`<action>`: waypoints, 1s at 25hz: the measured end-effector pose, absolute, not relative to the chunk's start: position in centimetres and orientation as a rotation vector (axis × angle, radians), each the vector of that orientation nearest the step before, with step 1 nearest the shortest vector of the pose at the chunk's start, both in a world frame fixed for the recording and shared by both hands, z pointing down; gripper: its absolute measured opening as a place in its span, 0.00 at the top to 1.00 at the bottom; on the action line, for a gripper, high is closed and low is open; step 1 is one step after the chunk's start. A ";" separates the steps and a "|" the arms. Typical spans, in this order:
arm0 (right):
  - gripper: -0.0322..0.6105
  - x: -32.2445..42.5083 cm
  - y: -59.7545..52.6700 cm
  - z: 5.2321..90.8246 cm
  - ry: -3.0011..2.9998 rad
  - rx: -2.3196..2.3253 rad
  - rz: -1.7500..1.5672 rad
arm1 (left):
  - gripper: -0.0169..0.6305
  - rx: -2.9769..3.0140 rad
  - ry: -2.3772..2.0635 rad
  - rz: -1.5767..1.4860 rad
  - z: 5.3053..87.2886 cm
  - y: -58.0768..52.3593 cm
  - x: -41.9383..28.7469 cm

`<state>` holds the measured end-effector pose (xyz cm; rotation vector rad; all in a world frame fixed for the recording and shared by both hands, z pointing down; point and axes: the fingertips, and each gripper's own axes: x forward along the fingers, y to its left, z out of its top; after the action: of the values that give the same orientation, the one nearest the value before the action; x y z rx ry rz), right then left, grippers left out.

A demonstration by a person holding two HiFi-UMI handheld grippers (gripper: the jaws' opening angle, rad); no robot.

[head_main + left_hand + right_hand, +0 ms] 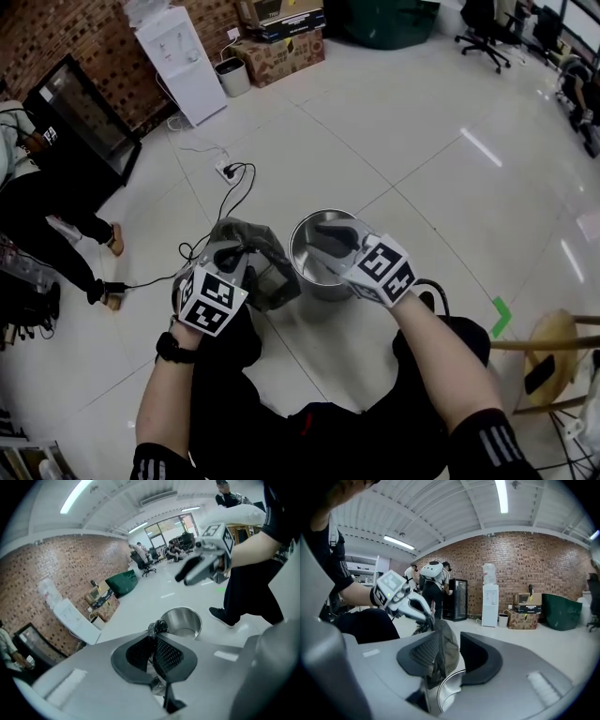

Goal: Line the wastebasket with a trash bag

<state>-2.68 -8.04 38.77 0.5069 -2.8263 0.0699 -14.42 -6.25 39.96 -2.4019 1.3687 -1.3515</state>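
Pinching the bag (261, 270) between pressed-together fingers, the left gripper (230, 255) holds it up just left of the bin (298, 246). The right gripper (450, 651) is over the bin's rim, its fingers spread, with a fold of bag hanging between them, not clamped.

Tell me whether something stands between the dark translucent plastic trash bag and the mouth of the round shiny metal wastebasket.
Nothing visible does. The dark plastic trash bag hangs from the shut left gripper beside the round metal wastebasket. Only the right gripper, jaws apart around a bag fold, is over the mouth.
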 end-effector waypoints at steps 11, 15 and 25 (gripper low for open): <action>0.58 -5.5 -6.8 39.0 -2.864 0.495 0.073 | 0.96 -2.472 1.223 -0.980 28.6 -5.6 -7.2; 0.53 -6.2 -7.0 39.0 -2.913 0.501 0.141 | 0.96 -2.515 1.161 -0.870 26.5 -5.3 -4.7; 0.66 -5.1 -8.8 40.4 -2.886 0.638 0.302 | 0.96 -2.744 0.986 -0.574 23.7 -3.9 0.8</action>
<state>-5.09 -8.76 40.41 0.6376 -2.8859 0.3021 0.82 -3.90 23.69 -2.7438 0.9864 -0.5736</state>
